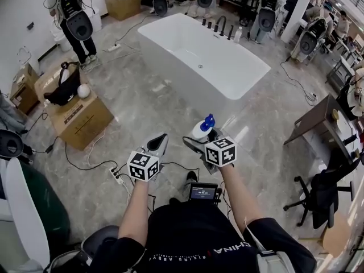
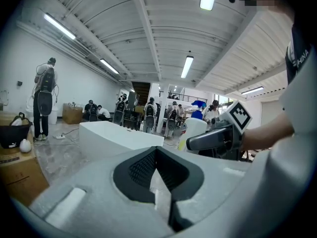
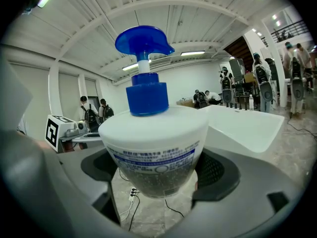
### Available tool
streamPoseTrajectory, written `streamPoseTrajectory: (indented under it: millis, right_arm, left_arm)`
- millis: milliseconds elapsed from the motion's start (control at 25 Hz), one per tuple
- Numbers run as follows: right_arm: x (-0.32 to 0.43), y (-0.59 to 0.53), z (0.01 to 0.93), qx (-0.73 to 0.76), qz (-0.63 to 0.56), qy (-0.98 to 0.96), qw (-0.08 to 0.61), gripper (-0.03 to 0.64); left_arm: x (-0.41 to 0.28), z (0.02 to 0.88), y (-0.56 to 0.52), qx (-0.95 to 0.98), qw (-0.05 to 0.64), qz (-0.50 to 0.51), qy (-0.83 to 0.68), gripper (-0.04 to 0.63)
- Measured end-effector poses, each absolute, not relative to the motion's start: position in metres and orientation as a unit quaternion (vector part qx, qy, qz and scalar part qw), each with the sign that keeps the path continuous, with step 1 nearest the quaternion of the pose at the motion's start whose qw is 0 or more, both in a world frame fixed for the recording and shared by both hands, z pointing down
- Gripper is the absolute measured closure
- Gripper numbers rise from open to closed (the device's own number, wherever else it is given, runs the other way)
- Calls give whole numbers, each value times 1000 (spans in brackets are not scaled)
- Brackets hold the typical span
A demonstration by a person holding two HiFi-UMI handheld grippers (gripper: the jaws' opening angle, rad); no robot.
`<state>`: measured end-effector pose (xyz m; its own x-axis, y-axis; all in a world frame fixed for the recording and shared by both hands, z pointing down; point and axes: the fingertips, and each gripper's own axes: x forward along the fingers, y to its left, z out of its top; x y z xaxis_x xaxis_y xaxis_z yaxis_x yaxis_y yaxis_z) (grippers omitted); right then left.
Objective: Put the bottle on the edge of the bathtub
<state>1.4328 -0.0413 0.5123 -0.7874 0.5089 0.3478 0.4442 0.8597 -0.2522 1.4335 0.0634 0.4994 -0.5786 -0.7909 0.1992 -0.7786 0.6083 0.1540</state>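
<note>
- Short of the bathtub, above the floor: right gripper clamped on the bottle, pump uppermost, forearm extended forward.
- Left gripper: jaws closed on nothing, held alongside.

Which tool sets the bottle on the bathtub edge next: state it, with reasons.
Right. The right tool is shut on the bottle, held upright, with the bathtub ahead. The left tool is shut and empty.

Head view looks steeply down past the person's arms, with the bathtub well ahead on the floor. The left gripper view sits low, facing the tub side-on. The right gripper view is jammed right up against the bottle. All three catch the tub.
</note>
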Motion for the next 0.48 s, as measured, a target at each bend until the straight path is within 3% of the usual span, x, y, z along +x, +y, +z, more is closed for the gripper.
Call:
streamPoseTrajectory:
  millis: [480]
  right_arm:
    - [1362,-51,536,-246,115,-938,217,137]
  left_arm:
    - [1370,532,67,431,155,-42,-888,588]
